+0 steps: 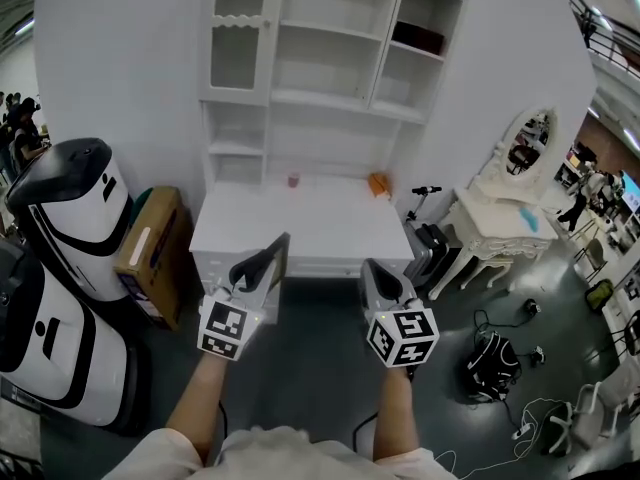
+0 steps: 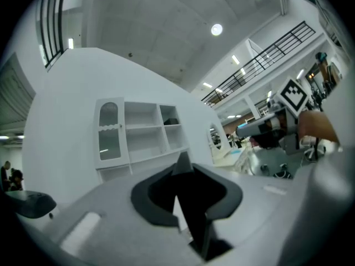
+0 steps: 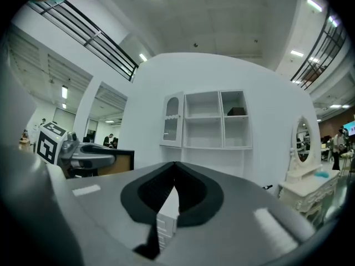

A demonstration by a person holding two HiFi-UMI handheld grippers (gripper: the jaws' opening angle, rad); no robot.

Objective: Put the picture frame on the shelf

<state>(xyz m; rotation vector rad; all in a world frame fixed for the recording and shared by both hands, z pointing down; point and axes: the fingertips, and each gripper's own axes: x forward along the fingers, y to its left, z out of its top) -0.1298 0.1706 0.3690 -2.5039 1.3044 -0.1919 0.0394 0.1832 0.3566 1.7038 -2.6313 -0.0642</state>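
Observation:
A thin dark picture frame (image 1: 281, 261) stands edge-on in my left gripper (image 1: 266, 258), whose jaws are shut on it. In the left gripper view the frame (image 2: 195, 220) shows as a dark slab running down between the jaws. My right gripper (image 1: 376, 270) hovers beside it, shut, with nothing between its fingers. Both are held in front of the white desk (image 1: 300, 230) below the white shelf unit (image 1: 330, 98). The shelf unit (image 3: 213, 121) stands ahead in the right gripper view and to the left, as shelf unit (image 2: 144, 134), in the left gripper view.
A pink cup (image 1: 293, 180) and an orange object (image 1: 379, 184) sit at the desk's back. A dark box (image 1: 418, 38) lies on an upper shelf. White robots (image 1: 70, 208) and a cardboard box (image 1: 150, 243) stand left; a vanity table (image 1: 505, 223) and a black bag (image 1: 490, 363) right.

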